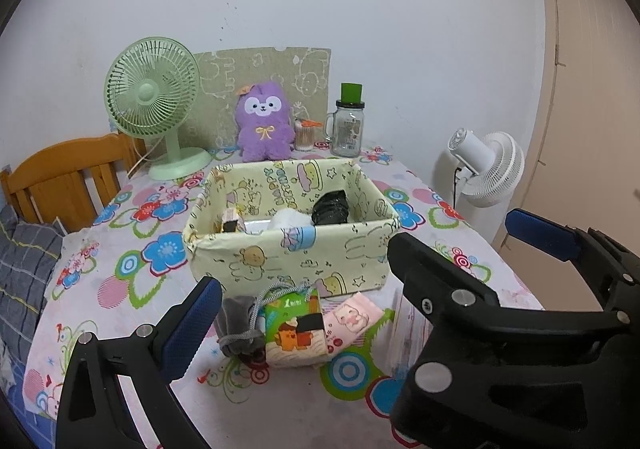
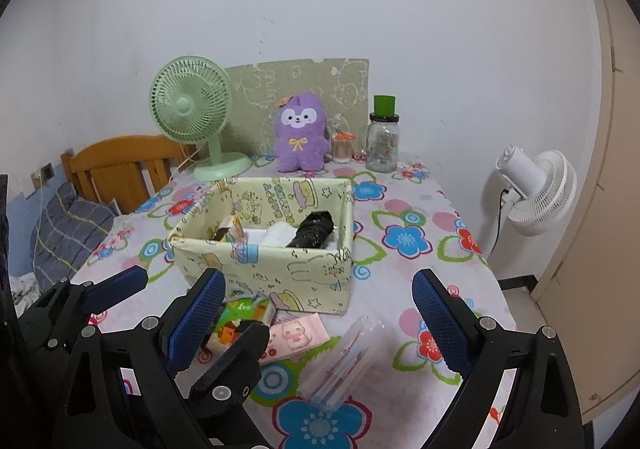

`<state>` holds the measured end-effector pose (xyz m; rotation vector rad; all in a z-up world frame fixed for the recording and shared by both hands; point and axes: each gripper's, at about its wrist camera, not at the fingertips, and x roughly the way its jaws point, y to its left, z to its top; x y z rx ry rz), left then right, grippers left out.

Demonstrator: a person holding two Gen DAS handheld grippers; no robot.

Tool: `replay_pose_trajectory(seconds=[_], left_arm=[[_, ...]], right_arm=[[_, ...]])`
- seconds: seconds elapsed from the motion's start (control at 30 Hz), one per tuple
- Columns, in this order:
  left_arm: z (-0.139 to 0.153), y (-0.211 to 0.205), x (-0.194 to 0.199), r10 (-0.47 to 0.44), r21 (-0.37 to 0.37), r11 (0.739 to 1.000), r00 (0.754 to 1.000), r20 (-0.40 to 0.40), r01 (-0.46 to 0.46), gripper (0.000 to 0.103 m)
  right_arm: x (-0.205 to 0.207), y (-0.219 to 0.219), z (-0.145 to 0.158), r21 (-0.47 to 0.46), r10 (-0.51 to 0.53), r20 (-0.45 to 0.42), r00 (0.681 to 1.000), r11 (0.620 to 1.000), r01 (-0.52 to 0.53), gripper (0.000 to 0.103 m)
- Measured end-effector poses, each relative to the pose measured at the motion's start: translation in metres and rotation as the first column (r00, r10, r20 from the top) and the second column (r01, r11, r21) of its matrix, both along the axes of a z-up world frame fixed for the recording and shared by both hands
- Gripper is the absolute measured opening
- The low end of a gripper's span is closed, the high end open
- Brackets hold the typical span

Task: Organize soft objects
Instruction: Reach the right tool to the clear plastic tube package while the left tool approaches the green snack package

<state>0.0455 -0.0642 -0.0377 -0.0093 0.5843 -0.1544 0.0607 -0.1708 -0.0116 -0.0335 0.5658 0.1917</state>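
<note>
A pale yellow fabric box (image 1: pixel 288 249) (image 2: pixel 260 265) stands mid-table. It holds a black bundle (image 1: pixel 330 207) (image 2: pixel 312 231), something white (image 1: pixel 288 219) and a small printed pack (image 1: pixel 232 219). In front of it lie a grey drawstring pouch (image 1: pixel 236 325), a green tissue pack (image 1: pixel 296 329) (image 2: pixel 236 323) and a pink tissue pack (image 1: pixel 352 323) (image 2: pixel 298 335). My left gripper (image 1: pixel 304 333) is open around the pouch and green pack, just above the table. My right gripper (image 2: pixel 316 329) is open over the pink pack. A purple plush (image 1: pixel 264 123) (image 2: pixel 300 133) sits at the back.
A green desk fan (image 1: pixel 154 105) (image 2: pixel 192 107), a glass jar with green lid (image 1: pixel 348 125) (image 2: pixel 383 139) and a cotton-swab pot (image 1: pixel 305 135) stand along the back wall. A clear pen case (image 2: pixel 344 361) lies at the front. A white floor fan (image 2: pixel 536 197) stands right; a wooden chair (image 1: pixel 68 177) left.
</note>
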Motion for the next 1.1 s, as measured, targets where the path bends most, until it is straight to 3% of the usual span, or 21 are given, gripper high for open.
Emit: replay_pose_trajectory(seconds=[0.7, 1.1], left_arm=[[-0.049, -0.009, 0.010, -0.027, -0.006, 1.000, 0.997, -0.068, 0.026, 0.103], [-0.078, -0.015, 0.022, -0.038, -0.009, 0.999, 0.988, -0.147, 0.037, 0.102]], right_arm=[[0.018, -0.015, -0.055, 0.011, -0.015, -0.106, 0.994, 1.000, 0.016, 0.096], [0.031, -0.024, -0.085, -0.016, -0.066, -0.180, 0.982, 0.998, 0.064, 0.096]])
